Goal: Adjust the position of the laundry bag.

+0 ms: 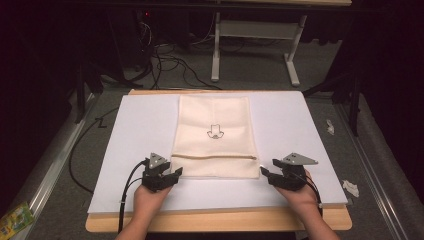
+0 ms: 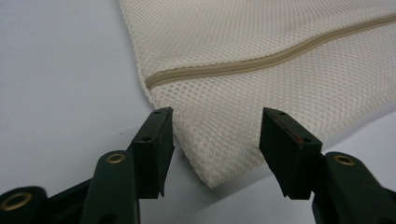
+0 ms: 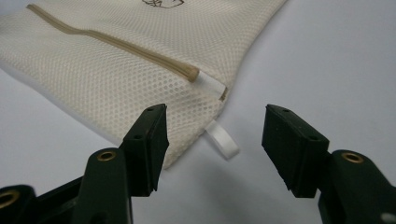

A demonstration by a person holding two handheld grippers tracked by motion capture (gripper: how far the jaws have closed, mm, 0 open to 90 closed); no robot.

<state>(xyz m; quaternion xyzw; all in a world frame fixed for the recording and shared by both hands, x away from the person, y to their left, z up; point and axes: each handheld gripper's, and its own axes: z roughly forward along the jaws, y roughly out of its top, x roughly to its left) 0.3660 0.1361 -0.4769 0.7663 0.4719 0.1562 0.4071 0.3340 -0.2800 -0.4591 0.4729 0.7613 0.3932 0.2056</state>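
High view | step: left gripper [image 1: 176, 173] and right gripper [image 1: 264, 173], jaws part-open, nothing gripped, straddle lower-frame corners of cream mesh zip bag [image 1: 214, 131] | next: pinch both corners squarely.

In the left gripper view the mesh bag [image 2: 261, 70] ran off the top and right edges, and its zip [image 2: 261, 63] was cut short at the right edge. In the right gripper view the bag's printed mark [image 3: 161, 3] was sliced by the top edge. In the high view that mark [image 1: 215, 131] was too small to read, and the desk [image 1: 300, 125] hid the floor beneath.
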